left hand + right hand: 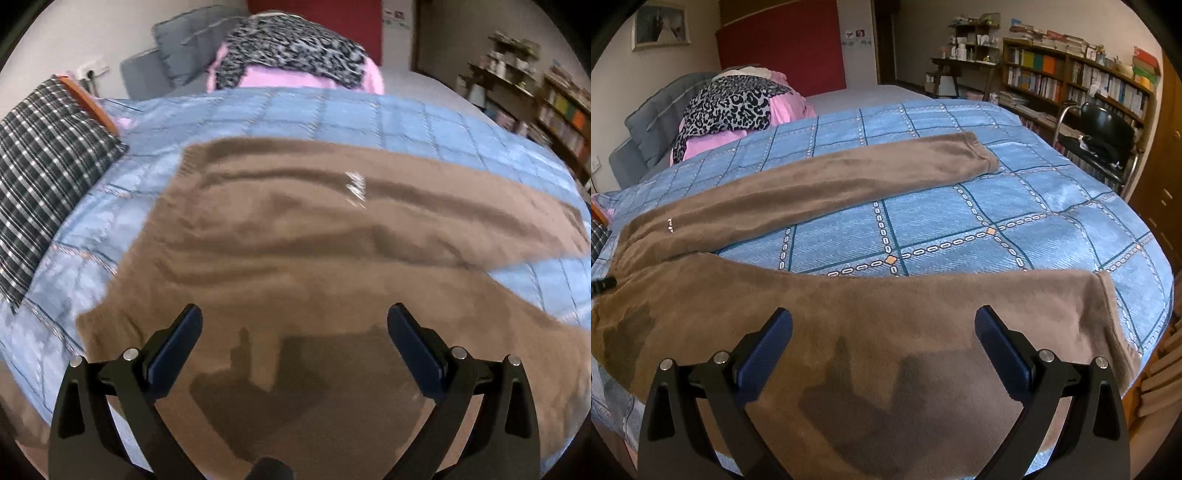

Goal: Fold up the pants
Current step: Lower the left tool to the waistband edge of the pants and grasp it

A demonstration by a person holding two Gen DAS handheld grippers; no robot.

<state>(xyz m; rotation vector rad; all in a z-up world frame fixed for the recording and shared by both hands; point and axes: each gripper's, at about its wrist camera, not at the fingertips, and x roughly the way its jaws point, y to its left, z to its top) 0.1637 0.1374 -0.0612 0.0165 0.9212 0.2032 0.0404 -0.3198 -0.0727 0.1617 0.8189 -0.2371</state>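
Brown fleece pants point(295, 229) lie spread flat on a blue quilted bed point(332, 110), legs apart in a V. My left gripper point(294, 314) is open and empty, hovering over the waist and hip end. In the right wrist view the pants point(812, 184) stretch across the bed point(997, 221): the far leg ends in a cuff at upper right, the near leg runs under my right gripper point(884, 317), which is open and empty just above it. A small white logo point(669, 225) marks the hip.
A plaid pillow point(44, 173) lies at the bed's left. A pile of pink and leopard-print bedding point(738, 107) sits at the far side. A black chair point(1100, 136) and bookshelves point(1078, 77) stand to the right of the bed.
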